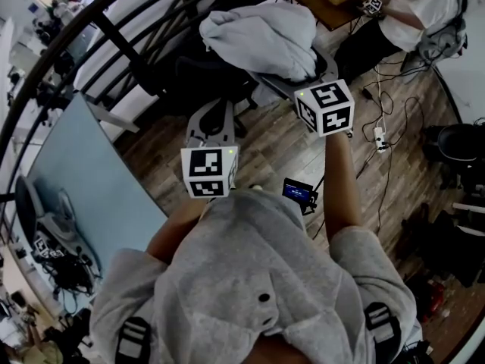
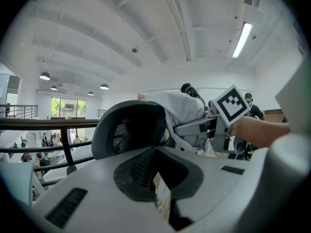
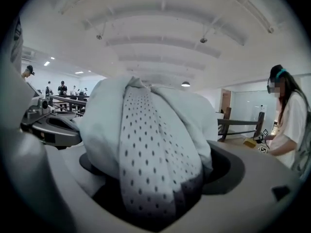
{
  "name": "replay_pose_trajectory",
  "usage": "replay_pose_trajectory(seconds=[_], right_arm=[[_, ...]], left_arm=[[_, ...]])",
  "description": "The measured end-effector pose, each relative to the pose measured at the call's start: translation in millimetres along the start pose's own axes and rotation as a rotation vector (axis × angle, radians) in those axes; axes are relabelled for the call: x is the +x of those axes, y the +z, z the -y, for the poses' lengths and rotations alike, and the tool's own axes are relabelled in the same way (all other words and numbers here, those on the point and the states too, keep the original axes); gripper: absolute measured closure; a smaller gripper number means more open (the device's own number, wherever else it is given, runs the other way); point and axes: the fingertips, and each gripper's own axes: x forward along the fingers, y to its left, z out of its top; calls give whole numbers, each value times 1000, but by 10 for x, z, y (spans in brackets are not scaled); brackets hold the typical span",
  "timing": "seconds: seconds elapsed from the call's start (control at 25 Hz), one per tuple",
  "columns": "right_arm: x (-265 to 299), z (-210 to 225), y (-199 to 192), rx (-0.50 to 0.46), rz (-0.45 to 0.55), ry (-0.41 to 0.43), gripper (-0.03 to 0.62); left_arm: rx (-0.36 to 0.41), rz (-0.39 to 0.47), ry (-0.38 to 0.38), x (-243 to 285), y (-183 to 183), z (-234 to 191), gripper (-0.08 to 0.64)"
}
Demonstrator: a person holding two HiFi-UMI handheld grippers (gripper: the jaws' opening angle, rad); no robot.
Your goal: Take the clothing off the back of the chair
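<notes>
Although not yet clamping anything, holds the right tool [image 1: 282,82] spread wide at one o'clock in the head view, set right against the clothing [image 1: 261,32]. Finds that clothing draped in a pale, bunched heap over the back of the dark chair [image 1: 201,78] at twelve o'clock, not lifted at all. Confirms in the right gripper view a thick fold of it, with a dotted mesh lining, filling the gap between the jaws, the pads apparently not pressing. Has the left tool [image 1: 207,112] lower, at about seven o'clock from the clothing, jaws drawn nearly together on nothing, aimed at the chair's mesh back beside the heap. Looks like the grasping step, just short of the pinch. Calls next for closing the right tool firmly on that fold, then lifting up and back toward six o'clock to clear the top of the chair back. Risks snagging or dragging the chair if pulled level instead of upward. May want the left tool opened for a second hold on the loose side.
</notes>
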Motion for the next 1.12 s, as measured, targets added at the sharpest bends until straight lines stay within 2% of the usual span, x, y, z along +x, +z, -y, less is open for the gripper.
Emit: replay_pose_trajectory(seconds=[0.08, 0.36, 0.48, 0.64, 0.68, 0.76, 0.84, 0.92, 1.0, 1.04, 1.12], right_arm=[[-20, -17, -5, 3, -14, 24, 74], [-197, 48, -52, 84, -23, 55, 398], [-270, 83, -60, 132, -20, 50, 468], [-409, 142, -152, 160, -51, 30, 466], [-384, 160, -182, 147, -60, 16, 433], [-263, 186, -239, 83, -79, -11, 303], [-105, 193, -271, 39, -81, -6, 251], [9, 191, -272, 47, -64, 48, 233], [26, 181, -283, 54, -50, 109, 233], [8, 162, -306, 60, -51, 133, 253], [-47, 129, -350, 82, -56, 141, 392]], left_arm=[[0, 0, -1, 7, 6, -14, 551], [8, 3, 4, -12, 10, -61, 551], [11, 2, 9, -5, 29, -88, 551], [7, 4, 18, -13, 58, -123, 551], [7, 3, 21, -21, 55, -142, 551], [11, 6, 25, -35, 31, -171, 551], [13, 10, 24, -47, 37, -168, 551], [9, 6, 24, -52, 45, -160, 551], [3, 2, 33, -60, 19, -181, 551], [-1, -2, 37, -69, 1, -192, 551], [-8, -3, 39, -78, -29, -199, 551]])
